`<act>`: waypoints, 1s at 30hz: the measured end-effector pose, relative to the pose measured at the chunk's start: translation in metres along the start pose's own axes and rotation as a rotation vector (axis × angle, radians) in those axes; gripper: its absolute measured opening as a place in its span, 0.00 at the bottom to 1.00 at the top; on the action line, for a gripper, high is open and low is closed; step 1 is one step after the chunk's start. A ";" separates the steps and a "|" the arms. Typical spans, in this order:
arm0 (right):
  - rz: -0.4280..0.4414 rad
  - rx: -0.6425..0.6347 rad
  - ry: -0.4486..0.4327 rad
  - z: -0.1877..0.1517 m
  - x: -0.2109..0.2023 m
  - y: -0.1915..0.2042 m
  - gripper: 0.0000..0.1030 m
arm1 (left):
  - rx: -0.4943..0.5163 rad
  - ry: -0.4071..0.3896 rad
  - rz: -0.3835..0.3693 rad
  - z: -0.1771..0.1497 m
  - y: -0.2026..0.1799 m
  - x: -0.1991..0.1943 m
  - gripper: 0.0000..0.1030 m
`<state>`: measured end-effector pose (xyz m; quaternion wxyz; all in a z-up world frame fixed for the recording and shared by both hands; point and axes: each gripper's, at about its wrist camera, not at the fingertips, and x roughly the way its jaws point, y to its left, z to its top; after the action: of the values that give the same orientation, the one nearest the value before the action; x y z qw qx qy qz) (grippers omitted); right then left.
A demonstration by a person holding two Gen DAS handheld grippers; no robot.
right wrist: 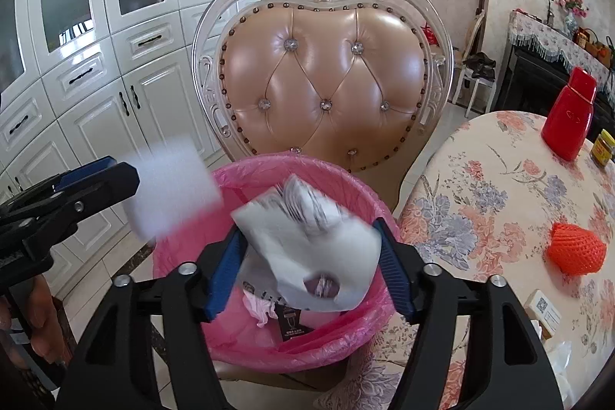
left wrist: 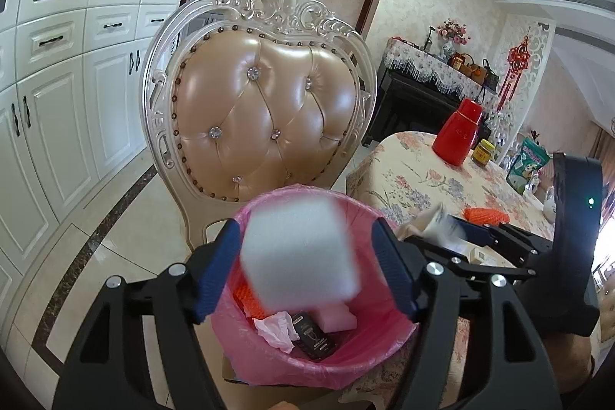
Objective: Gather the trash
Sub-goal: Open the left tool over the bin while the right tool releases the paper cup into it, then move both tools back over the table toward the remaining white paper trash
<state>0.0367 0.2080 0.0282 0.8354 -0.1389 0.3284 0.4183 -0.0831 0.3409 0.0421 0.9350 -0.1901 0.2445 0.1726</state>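
A blurred white foam block point(left wrist: 298, 252) hangs above the pink-lined bin point(left wrist: 346, 360), between the left gripper point(left wrist: 305, 271)'s spread fingers; contact is unclear. Above the bin, the right gripper point(right wrist: 309, 268), also wide, brackets blurred crumpled paper point(right wrist: 307, 252).

Both wrist views close above pink-lined bin point(left wrist: 346, 352) point(right wrist: 238, 179), facing chair point(left wrist: 265, 118) point(right wrist: 326, 83); both share table point(left wrist: 415, 171) point(right wrist: 499, 198).

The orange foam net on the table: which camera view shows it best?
The right wrist view. There the orange foam net lies whole and unobstructed on the floral tablecloth. In the left wrist view only its top edge shows, behind the right claw.
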 end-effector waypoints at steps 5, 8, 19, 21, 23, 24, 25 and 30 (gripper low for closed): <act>-0.009 -0.001 -0.001 -0.001 0.001 -0.002 0.71 | 0.000 0.003 0.001 -0.001 0.000 0.001 0.66; -0.011 0.007 0.002 -0.004 0.000 -0.006 0.71 | 0.000 0.003 0.000 -0.001 -0.001 0.001 0.66; -0.070 0.051 -0.022 -0.017 -0.024 -0.034 0.75 | 0.025 0.015 -0.025 -0.004 -0.021 0.006 0.66; -0.084 0.064 -0.021 -0.022 -0.028 -0.041 0.75 | 0.033 0.017 -0.038 -0.006 -0.030 0.007 0.66; -0.102 0.073 -0.019 -0.029 -0.034 -0.050 0.75 | 0.039 0.022 -0.050 -0.007 -0.037 0.010 0.66; -0.115 0.078 -0.019 -0.032 -0.038 -0.055 0.77 | 0.044 0.026 -0.059 -0.009 -0.043 0.012 0.66; -0.124 0.084 -0.021 -0.034 -0.040 -0.059 0.78 | 0.048 0.028 -0.065 -0.010 -0.047 0.013 0.66; -0.174 0.124 -0.034 -0.050 -0.059 -0.084 0.82 | 0.074 0.044 -0.099 -0.016 -0.071 0.019 0.66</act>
<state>0.0556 0.0958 0.0260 0.8809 -0.1079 0.3261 0.3255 -0.0441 0.2764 0.0389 0.9431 -0.1712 0.2616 0.1128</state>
